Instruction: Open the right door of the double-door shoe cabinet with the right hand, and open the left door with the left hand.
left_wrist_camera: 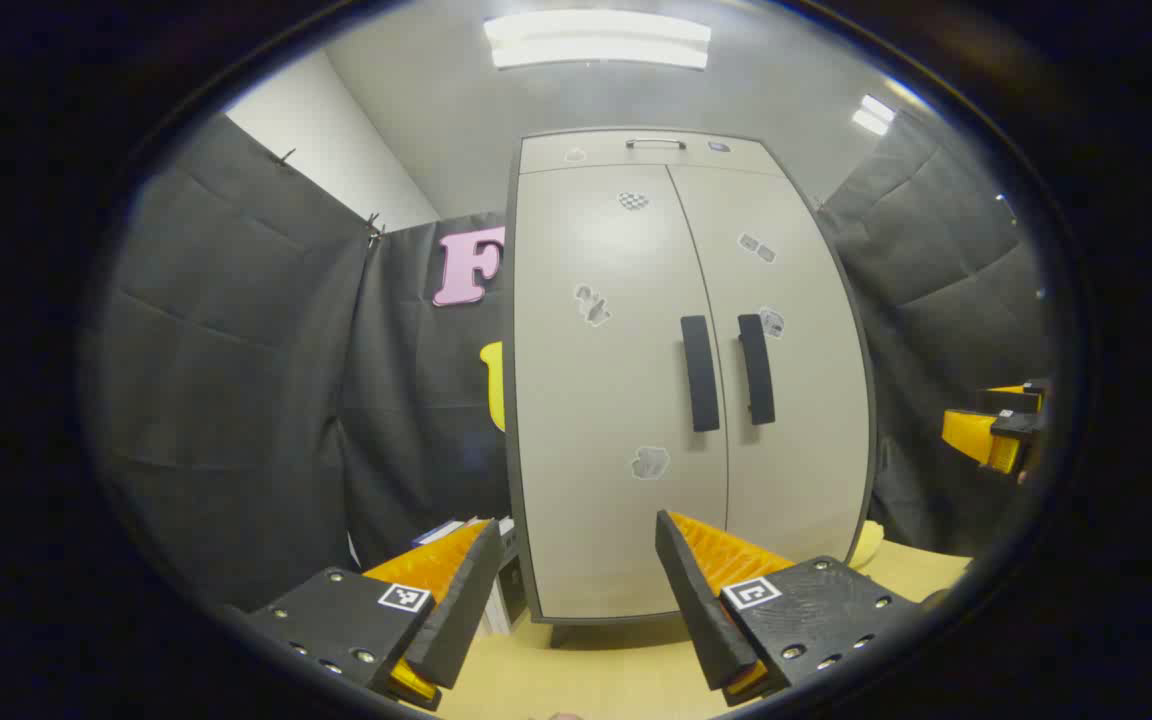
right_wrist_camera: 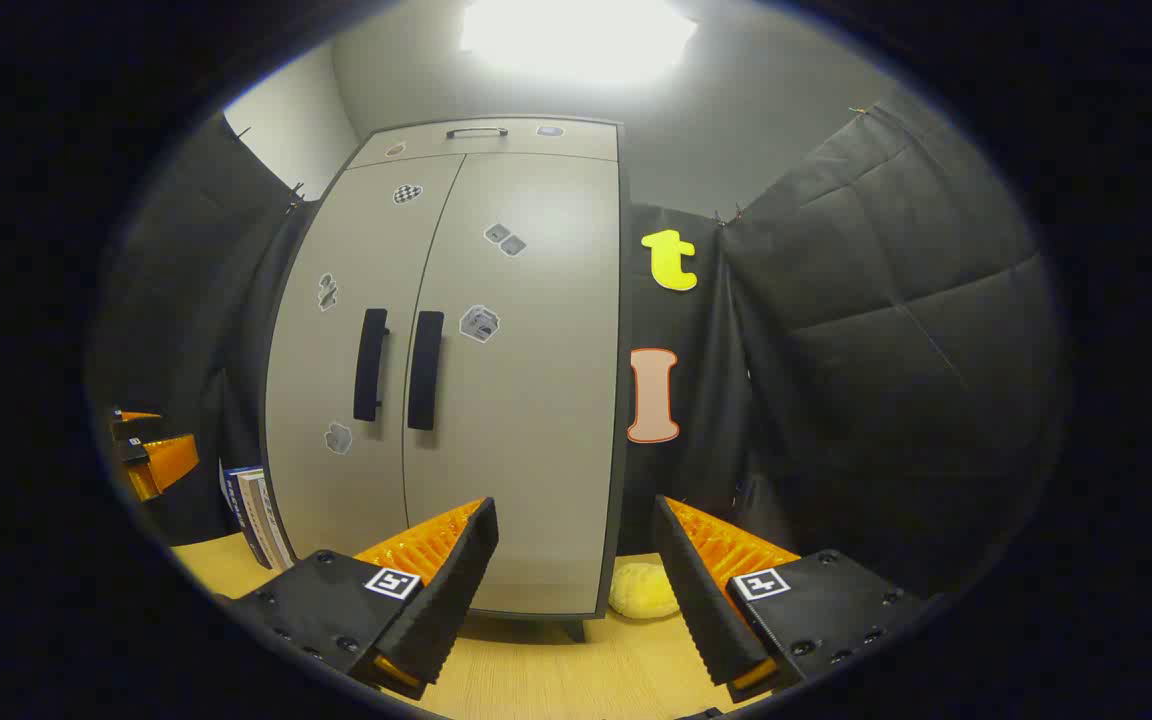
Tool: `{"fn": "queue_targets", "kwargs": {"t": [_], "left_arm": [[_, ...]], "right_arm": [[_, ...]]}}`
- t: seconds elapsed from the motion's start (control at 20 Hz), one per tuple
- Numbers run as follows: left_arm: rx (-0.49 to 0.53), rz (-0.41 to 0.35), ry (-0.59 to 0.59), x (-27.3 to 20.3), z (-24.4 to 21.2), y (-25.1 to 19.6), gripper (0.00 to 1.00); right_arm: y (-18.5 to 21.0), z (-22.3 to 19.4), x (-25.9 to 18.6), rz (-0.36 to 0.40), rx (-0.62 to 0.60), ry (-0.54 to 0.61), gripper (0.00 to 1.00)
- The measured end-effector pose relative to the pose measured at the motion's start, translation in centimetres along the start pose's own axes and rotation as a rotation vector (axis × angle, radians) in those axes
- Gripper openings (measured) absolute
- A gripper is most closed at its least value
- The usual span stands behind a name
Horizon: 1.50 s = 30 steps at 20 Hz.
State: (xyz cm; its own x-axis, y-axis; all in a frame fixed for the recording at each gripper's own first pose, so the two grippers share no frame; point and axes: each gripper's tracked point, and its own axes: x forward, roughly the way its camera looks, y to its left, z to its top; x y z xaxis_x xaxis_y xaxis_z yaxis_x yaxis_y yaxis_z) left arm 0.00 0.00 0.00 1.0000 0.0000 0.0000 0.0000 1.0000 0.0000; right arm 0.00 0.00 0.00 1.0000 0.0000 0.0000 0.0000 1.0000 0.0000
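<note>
- Cabinet [left_wrist_camera: 686,380] stands upright on the wooden table [left_wrist_camera: 576,670], in front of the black cloth wall; both doors are shut, their edges meeting at the centre seam.
- Left door [left_wrist_camera: 606,400] carries the left handle [left_wrist_camera: 700,373], a dark vertical bar just beside the seam.
- Right door [left_wrist_camera: 796,400] carries the right handle [left_wrist_camera: 757,368], just across the seam from the other.
- A shallow top panel with a small metal pull [left_wrist_camera: 655,144] sits above the doors.
- Left gripper [left_wrist_camera: 576,540] hangs in front of the cabinet's lower part, clear of it, its fingers spread wide with nothing between them.
- Right gripper [right_wrist_camera: 576,540] is also short of the cabinet, off its right corner, fingers wide apart and empty.
- Some books [right_wrist_camera: 256,510] stand to the cabinet's left.
- A yellow soft lump [right_wrist_camera: 644,590] lies at the cabinet's right foot.
</note>
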Motion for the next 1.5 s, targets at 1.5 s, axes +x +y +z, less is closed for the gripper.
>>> {"fn": "queue_targets", "kwargs": {"t": [1.5], "left_arm": [[0.035,0.111,0.024,0.9,-0.7,1.5,0.9]], "right_arm": [[7.1,3.7,8.9,0.143,0.051,0.015,0.98]]}}
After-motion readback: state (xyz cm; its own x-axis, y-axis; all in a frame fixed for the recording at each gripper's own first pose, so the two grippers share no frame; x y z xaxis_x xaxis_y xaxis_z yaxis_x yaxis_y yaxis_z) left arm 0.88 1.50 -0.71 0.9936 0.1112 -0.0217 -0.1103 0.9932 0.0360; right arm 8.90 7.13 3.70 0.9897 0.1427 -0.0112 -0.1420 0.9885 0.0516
